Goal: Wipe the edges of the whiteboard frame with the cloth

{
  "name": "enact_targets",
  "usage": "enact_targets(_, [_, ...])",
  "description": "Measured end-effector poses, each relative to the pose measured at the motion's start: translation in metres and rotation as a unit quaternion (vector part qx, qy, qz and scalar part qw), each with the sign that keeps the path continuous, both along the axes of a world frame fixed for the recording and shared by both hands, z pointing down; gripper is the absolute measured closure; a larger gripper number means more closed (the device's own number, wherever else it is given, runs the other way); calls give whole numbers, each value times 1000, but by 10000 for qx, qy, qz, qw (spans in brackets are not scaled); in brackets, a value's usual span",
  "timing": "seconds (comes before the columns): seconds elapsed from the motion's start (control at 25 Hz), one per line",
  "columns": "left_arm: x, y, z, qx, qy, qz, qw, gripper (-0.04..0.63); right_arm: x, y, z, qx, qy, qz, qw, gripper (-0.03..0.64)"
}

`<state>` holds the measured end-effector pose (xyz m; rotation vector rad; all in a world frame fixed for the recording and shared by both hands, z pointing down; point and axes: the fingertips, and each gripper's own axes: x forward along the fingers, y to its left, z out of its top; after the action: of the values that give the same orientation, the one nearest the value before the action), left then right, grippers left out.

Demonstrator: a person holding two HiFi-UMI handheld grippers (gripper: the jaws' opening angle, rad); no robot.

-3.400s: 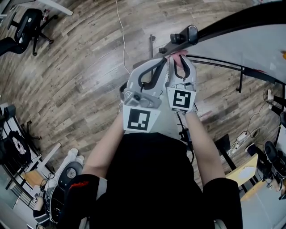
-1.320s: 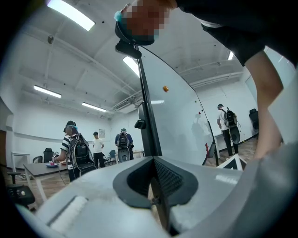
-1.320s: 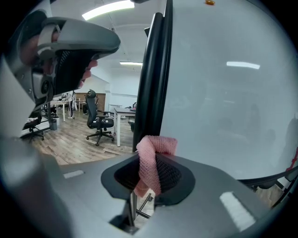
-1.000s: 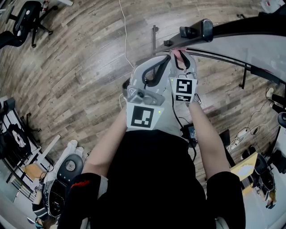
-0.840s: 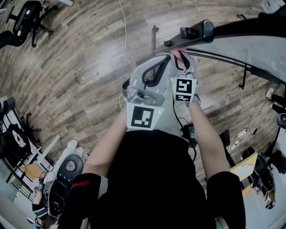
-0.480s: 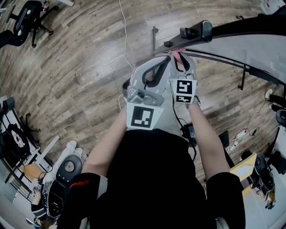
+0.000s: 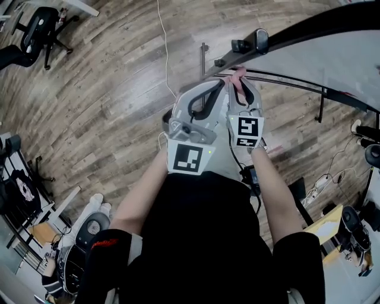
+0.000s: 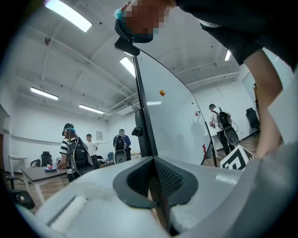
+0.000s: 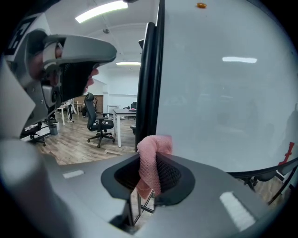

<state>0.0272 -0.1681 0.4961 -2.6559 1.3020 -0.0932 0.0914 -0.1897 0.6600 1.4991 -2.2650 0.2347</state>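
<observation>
At the far left an office chair stands on the wooden floor, well apart from the person. Further in, the left gripper is held up in front of the body, its marker cube facing the head camera. Its own view shows the two jaws pressed together with nothing between them, and a dark upright rises just beyond their tips. Just beside it on the right is the right gripper, its jaws clamped on a pink cloth. A fold of the mesh-textured cloth stands up above the jaws and a tail of it hangs down between them. The top of that fold sits at the whiteboard frame, a black edge strip. It seems to touch the strip, though the contact itself is hard to make out from this angle. In the head view the frame starts at a corner fitting just above the two grippers and runs away toward the upper right. To the right of the frame is the pale whiteboard, which carries a small orange spot near its top edge.
</observation>
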Motion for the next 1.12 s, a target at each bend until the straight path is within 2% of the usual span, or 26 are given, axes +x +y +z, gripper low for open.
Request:
enact_targets(0.52, [-4, 8, -35, 252, 61, 99, 9996, 595, -1, 19, -106, 1114, -322, 206, 9930, 549])
enact_targets(0.84, [-9, 8, -71, 562, 124, 184, 9982, 595, -5, 26, -189, 2010, -494, 192, 9782, 549])
enact_targets(1.12, [-18, 8, -104, 880, 211, 128, 9958, 595, -21, 36, -255, 2689, -724, 14, 9604, 549])
